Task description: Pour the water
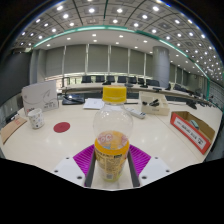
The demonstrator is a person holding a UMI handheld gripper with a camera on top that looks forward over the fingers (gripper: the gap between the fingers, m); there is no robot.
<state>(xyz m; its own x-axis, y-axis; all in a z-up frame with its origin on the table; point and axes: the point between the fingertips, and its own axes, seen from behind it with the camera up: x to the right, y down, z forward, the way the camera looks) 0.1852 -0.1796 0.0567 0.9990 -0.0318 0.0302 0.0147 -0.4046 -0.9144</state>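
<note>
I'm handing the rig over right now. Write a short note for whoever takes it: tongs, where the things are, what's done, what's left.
Tongs: closed on the bottle, pink pads at both its sides, bottle upright.
Bottle: clear plastic, yellow cap still on, yellowish liquid in the lower part.
Paper cup: on the table, beyond the tongs to the left, next to a red coaster.
Done: bottle grasped.
Left: the cap is still on; carry the bottle to the cup and pour. No pouring visible yet.

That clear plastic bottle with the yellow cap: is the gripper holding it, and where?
Yes. The gripper is shut on the clear plastic bottle with the yellow cap, its pink-padded fingers pressing the lower body from both sides.
</note>
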